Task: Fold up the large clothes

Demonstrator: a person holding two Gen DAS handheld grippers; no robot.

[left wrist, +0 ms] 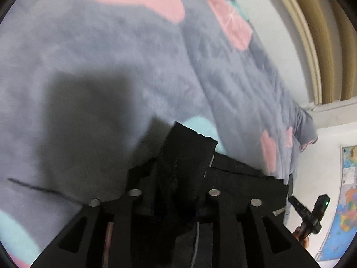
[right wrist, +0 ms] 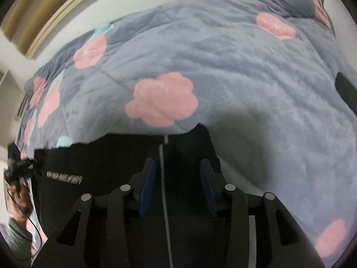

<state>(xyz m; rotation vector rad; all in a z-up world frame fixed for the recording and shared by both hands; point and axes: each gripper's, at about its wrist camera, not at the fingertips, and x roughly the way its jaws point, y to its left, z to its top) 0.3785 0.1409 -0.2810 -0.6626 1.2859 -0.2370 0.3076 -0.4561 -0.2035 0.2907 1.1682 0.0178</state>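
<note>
A black garment [left wrist: 185, 156] lies on a grey blanket with pink flowers [left wrist: 111, 55]. In the left wrist view a fold of it stands up bunched between the fingers of my left gripper [left wrist: 176, 189] and hides the pads, so I cannot make out whether they press on it. In the right wrist view my right gripper [right wrist: 177, 163] hangs open over the black garment [right wrist: 125, 156]. Its blue pads [right wrist: 147, 183] stand apart, and a pale zipper line [right wrist: 164, 178] runs between them, untouched. White lettering [right wrist: 64, 177] shows on the cloth to the left.
The blanket [right wrist: 245, 67] covers a bed and drops off along its edge. A wooden frame [left wrist: 323, 44] and a white wall lie beyond it, with a coloured map [left wrist: 348, 201] on the wall. A hand holds the other gripper [left wrist: 310, 214] beside the garment's far end.
</note>
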